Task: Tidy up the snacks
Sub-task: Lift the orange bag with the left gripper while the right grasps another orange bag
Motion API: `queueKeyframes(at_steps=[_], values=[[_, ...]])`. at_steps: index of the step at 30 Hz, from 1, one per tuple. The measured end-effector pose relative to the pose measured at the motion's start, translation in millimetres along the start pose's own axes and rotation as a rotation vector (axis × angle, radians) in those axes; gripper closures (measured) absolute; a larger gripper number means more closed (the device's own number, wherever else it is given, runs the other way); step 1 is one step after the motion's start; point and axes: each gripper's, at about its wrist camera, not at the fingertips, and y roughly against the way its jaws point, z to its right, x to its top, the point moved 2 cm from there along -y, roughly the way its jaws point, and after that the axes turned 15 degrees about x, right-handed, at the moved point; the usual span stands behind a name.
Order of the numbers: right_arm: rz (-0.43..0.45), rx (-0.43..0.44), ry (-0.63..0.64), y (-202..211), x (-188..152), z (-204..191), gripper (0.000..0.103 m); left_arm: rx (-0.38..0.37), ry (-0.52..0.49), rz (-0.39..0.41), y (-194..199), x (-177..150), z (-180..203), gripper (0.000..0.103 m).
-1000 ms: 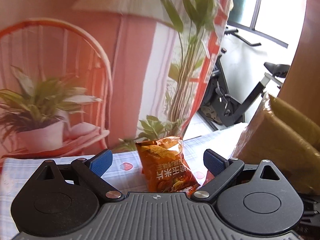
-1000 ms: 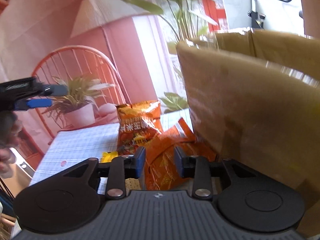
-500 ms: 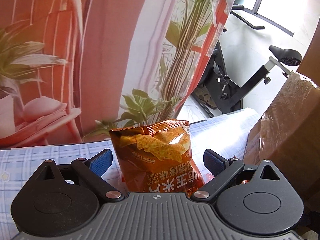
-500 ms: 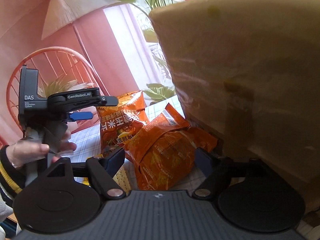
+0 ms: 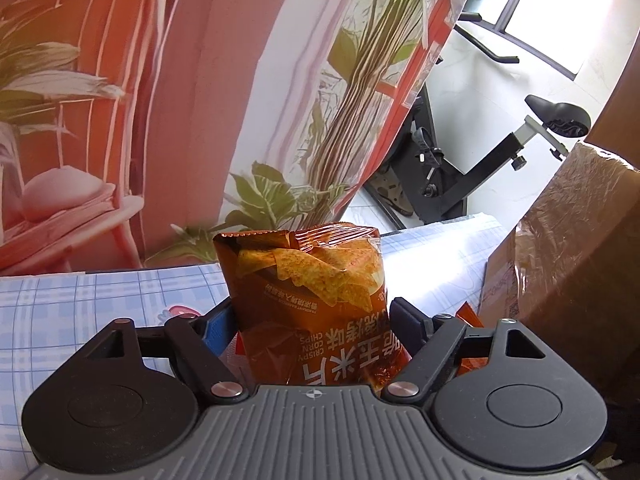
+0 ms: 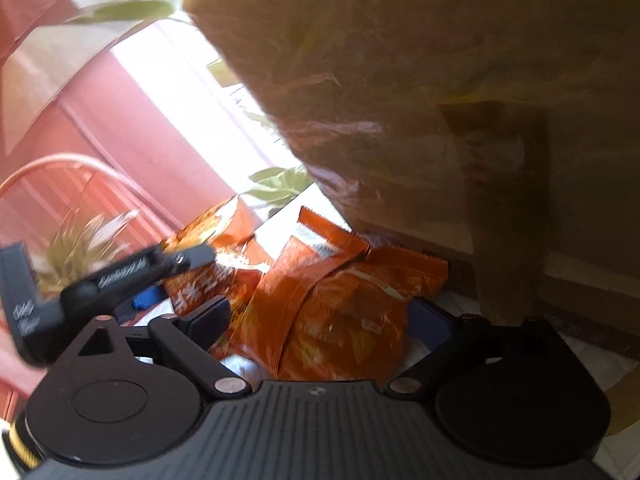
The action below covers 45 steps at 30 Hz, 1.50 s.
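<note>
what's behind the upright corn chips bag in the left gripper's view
Behind the corn chips bag you see the checked tablecloth and a printed plant backdrop. The table directly behind the bag is covered.

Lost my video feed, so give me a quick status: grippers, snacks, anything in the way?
Left gripper closing around upright corn chips bag. Right gripper opening, second orange bag lying between its fingers. Cardboard box crowds the right side.

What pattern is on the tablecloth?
Pale blue plaid on the tablecloth, clearest in the left wrist view.
</note>
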Motion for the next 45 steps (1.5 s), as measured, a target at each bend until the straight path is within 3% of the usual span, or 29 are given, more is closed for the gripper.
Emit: queueKeyframes(at_steps=[4, 6, 13, 17, 21, 27, 45], values=[[0.009, -0.091, -0.007, -13.1, 3.5, -1.9, 0.0, 0.01, -0.042, 0.012, 5.1, -0.8, 4.2, 0.032], [0.009, -0.127, 0.002, -18.7, 3.5, -3.6, 0.0, 0.019, -0.039, 0.022, 9.2, -0.3, 2.0, 0.045], [-0.037, -0.195, 0.049, -31.5, -4.9, -11.1, 0.0, -0.007, -0.024, 0.007, 21.0, -6.7, -3.4, 0.049], [-0.056, -0.144, -0.025, -28.7, -11.5, -0.6, 0.003, -0.031, -0.044, -0.021, 26.6, -14.6, 0.7, 0.049], [-0.065, -0.115, -0.011, -20.1, -10.6, -0.8, 0.018, -0.023, -0.079, -0.031, 29.6, -20.0, 9.9, 0.05], [-0.084, -0.046, -0.046, -2.2, -6.6, 5.9, 0.037, -0.024, -0.09, 0.006, 48.2, -21.5, 17.1, 0.064], [-0.081, 0.078, -0.1, 49.2, -9.2, 16.1, 0.041, 0.065, -0.057, 0.097, 123.6, -29.4, 25.3, 0.065]])
